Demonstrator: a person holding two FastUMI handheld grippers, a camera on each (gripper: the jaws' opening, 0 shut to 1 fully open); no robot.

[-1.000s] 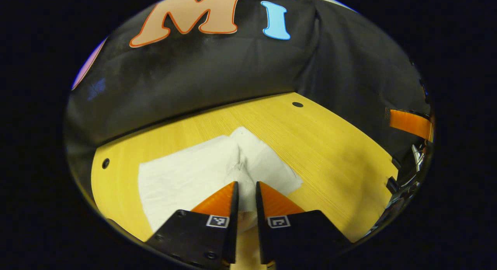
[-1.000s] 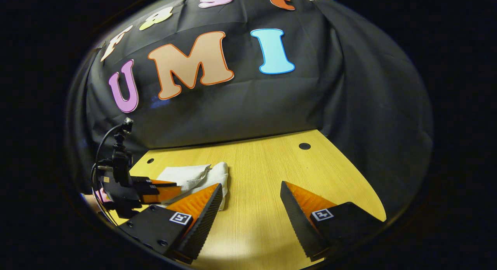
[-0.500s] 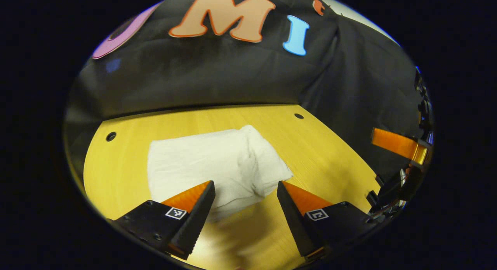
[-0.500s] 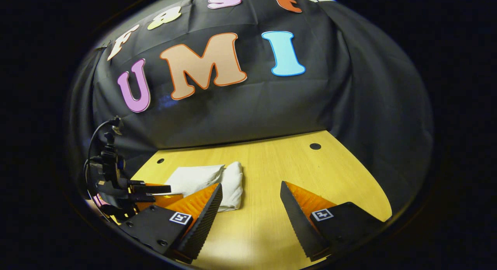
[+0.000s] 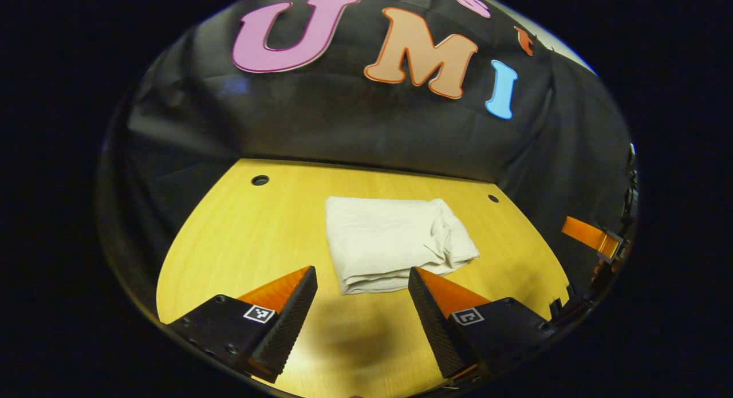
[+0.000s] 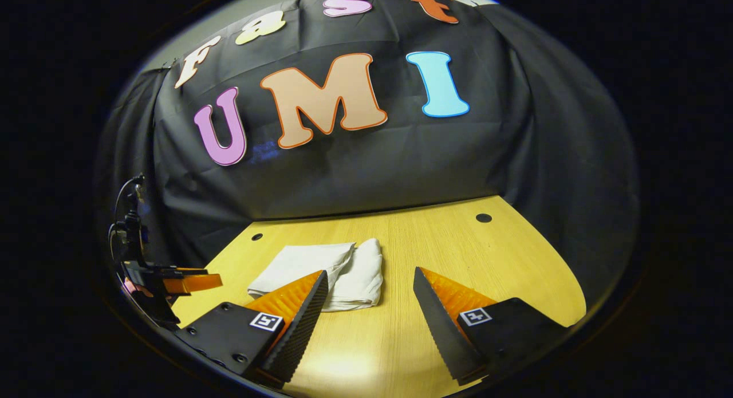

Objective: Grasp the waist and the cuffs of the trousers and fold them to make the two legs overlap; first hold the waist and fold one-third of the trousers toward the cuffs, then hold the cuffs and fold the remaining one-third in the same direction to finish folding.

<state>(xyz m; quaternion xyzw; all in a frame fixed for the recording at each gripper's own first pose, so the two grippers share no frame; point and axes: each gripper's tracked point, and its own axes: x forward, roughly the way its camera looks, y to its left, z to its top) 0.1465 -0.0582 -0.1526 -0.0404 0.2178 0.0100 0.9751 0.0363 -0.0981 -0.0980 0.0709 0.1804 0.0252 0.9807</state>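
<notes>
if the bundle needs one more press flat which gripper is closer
Left, probably. The trousers lie straight ahead between the open left hand-held gripper fingers. The right hand-held gripper, also open, has them off toward its left finger.

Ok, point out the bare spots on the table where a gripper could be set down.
Bare wood lies on both sides of the folded trousers: a wide patch of table between them and the booth wall in the right gripper view, and another beside the hole in the left gripper view. The near strip is crowded: the open left gripper and open right gripper hover there.
</notes>
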